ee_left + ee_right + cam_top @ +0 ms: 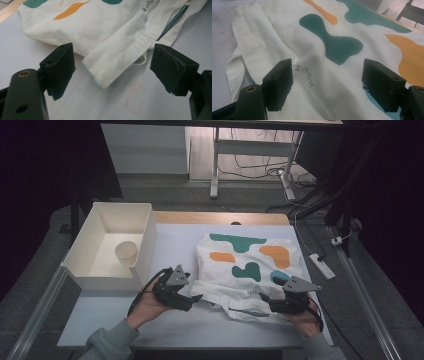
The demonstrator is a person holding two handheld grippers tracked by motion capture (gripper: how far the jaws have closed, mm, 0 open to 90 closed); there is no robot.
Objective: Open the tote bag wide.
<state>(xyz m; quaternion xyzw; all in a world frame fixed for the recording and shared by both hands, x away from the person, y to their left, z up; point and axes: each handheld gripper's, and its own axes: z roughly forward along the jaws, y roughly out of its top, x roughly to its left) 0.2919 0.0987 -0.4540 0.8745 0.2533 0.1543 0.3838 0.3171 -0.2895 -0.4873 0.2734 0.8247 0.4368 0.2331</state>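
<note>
A white garment (245,265) with teal and orange patches lies partly folded on the table (175,240). My left gripper (196,297) sits at the garment's near left edge, jaws open. In the left gripper view the end of a folded sleeve (112,65) points between the open jaws of the left gripper (110,72) without touching them. My right gripper (264,296) hovers over the garment's near right part, open. In the right gripper view the cloth (329,75), with the printed word "HOUSE" (304,73), lies under the spread jaws of the right gripper (327,82).
A white open box (112,245) stands at the table's left with a paper cup (126,252) inside. A power strip (321,265) lies off the right edge. Bare table surface (200,325) runs along the near edge. Desk legs and cables stand beyond the far side.
</note>
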